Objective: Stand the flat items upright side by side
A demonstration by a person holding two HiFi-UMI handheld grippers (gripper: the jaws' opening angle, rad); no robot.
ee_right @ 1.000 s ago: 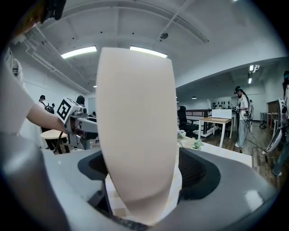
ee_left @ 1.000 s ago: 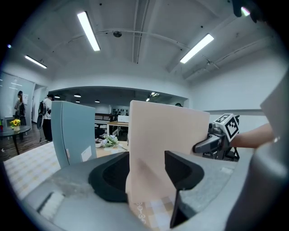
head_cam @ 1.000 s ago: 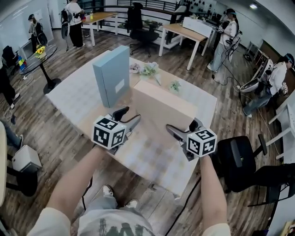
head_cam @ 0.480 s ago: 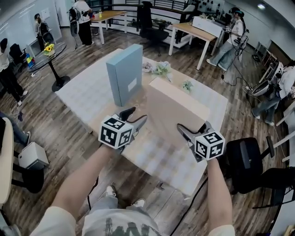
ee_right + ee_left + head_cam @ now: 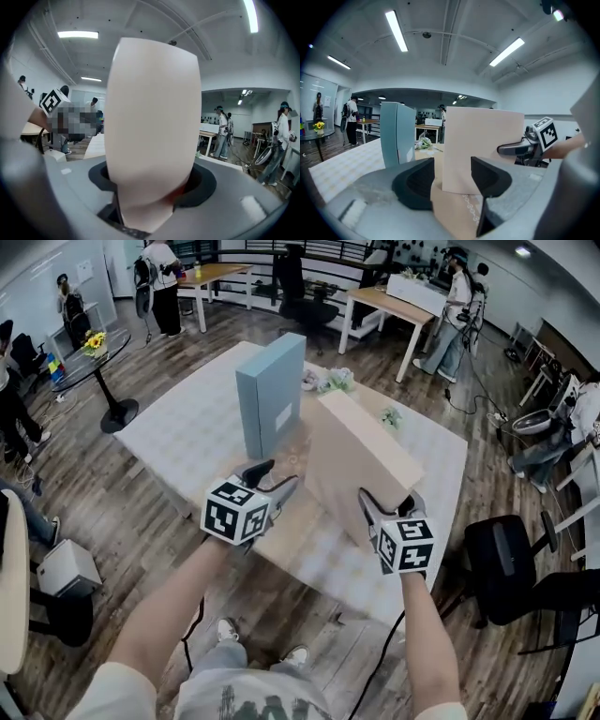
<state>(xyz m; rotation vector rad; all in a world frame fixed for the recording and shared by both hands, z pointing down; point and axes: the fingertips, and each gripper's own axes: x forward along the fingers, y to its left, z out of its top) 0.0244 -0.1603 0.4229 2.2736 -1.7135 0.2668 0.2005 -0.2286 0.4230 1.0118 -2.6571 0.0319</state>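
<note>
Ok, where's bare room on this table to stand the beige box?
Widest bare patch: left of the blue box, out to the left edge of the table. A narrower strip lies between blue box and beige box. Flowers crowd the far end behind them.

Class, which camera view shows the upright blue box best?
The head view: the blue box stands whole, upright on the table. The left gripper view hides its base. In the right gripper view the beige box blocks it.

both bare forearms reach forward, grippers tilted slightly down. the left gripper (image 5: 272,477) holds its jaws apart, gripping nothing. the right gripper (image 5: 389,504) has just been closing its jaws, which now pinch the beige box (image 5: 361,451) at its near edge.
</note>
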